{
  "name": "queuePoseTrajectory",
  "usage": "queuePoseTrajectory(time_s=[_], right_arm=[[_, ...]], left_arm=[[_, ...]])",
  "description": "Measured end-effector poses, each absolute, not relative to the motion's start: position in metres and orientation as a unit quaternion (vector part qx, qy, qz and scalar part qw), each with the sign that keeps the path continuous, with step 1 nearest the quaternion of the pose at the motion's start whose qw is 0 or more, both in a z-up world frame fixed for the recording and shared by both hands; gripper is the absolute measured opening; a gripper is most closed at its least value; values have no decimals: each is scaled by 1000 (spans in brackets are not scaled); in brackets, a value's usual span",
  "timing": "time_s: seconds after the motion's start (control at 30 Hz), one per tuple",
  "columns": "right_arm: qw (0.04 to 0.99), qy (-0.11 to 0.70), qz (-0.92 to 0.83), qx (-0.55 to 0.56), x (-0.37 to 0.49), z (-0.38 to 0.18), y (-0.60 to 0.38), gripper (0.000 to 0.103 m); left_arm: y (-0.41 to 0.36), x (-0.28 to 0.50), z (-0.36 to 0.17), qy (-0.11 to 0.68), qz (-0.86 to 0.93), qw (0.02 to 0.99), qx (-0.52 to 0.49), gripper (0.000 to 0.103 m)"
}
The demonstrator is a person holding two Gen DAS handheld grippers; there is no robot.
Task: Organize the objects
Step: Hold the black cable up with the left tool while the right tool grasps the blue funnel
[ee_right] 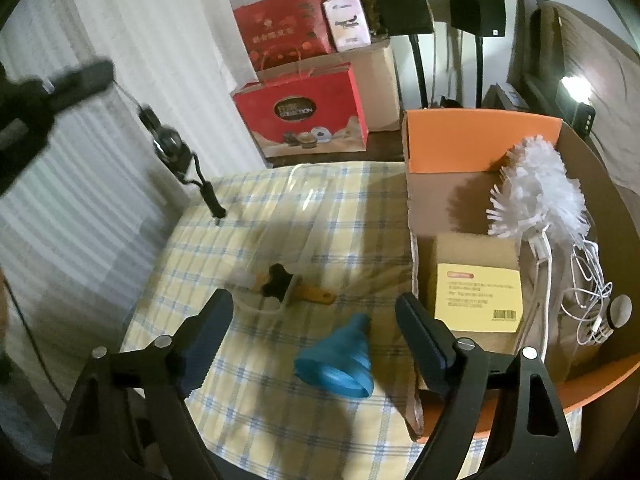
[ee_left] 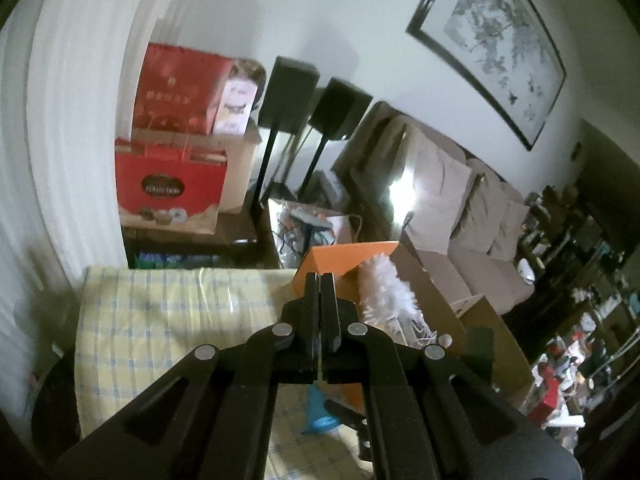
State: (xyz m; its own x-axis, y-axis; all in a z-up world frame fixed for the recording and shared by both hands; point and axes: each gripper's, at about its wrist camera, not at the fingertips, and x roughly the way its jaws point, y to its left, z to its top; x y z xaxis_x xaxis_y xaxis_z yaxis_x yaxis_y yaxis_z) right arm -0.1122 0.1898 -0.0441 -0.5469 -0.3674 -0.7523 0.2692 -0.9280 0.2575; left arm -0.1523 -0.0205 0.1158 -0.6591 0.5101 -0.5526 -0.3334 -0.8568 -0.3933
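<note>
Funnel point(ee_right: 334, 364), blue and collapsible, is seen lying on its side at the lower centre of the right wrist view, on the yellow checked cloth point(ee_right: 248, 240), between the spread fingers of the right gripper point(ee_right: 316, 320) but touched by neither; the jaws stand wide apart and nothing is clamped. In the left wrist view only a small part of the funnel point(ee_left: 318, 412) is shown, low in the frame beneath the left gripper point(ee_left: 320, 284), whose jaws are pressed together with nothing between them. A brush with a yellow handle point(ee_right: 296, 286) is shown above the funnel in the right wrist view alone, inside a clear wrapper. The left gripper point(ee_right: 76, 80) is caught blurred at the upper left of that view. At the right of the frame stands an orange cardboard box point(ee_right: 480, 140), open, in which a white fluffy duster point(ee_right: 540, 192), a small brown carton with a yellow label point(ee_right: 478, 288) and a coiled white cable point(ee_right: 588, 292) are held. A sofa point(ee_left: 472, 216) and a framed picture point(ee_left: 492, 44) are given by the left wrist view only. Red gift bags point(ee_right: 304, 116) are seen in both views, behind the cloth.
</note>
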Motion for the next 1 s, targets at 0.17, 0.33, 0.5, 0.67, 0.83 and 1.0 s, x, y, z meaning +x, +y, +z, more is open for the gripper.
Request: queuePoseTrajectory(time_s=[0.17, 0.33, 0.5, 0.67, 0.83, 1.0], right_arm=[[192, -44, -875, 442, -117, -43, 184, 81], [204, -29, -868, 451, -125, -44, 177, 62], [207, -14, -861, 465, -121, -54, 172, 62], [208, 14, -847, 488, -113, -71, 167, 62], [193, 47, -843, 501, -109, -83, 164, 62], [189, 69, -839, 505, -104, -86, 164, 60]], left_arm=[[-26, -148, 119, -129, 905, 226, -337, 0], [-38, -141, 113, -137, 905, 221, -337, 0], [-53, -138, 99, -145, 904, 208, -344, 0], [-66, -137, 81, -159, 899, 197, -357, 0], [-72, -133, 69, -168, 895, 193, -365, 0], [-73, -130, 66, -168, 894, 193, -367, 0]])
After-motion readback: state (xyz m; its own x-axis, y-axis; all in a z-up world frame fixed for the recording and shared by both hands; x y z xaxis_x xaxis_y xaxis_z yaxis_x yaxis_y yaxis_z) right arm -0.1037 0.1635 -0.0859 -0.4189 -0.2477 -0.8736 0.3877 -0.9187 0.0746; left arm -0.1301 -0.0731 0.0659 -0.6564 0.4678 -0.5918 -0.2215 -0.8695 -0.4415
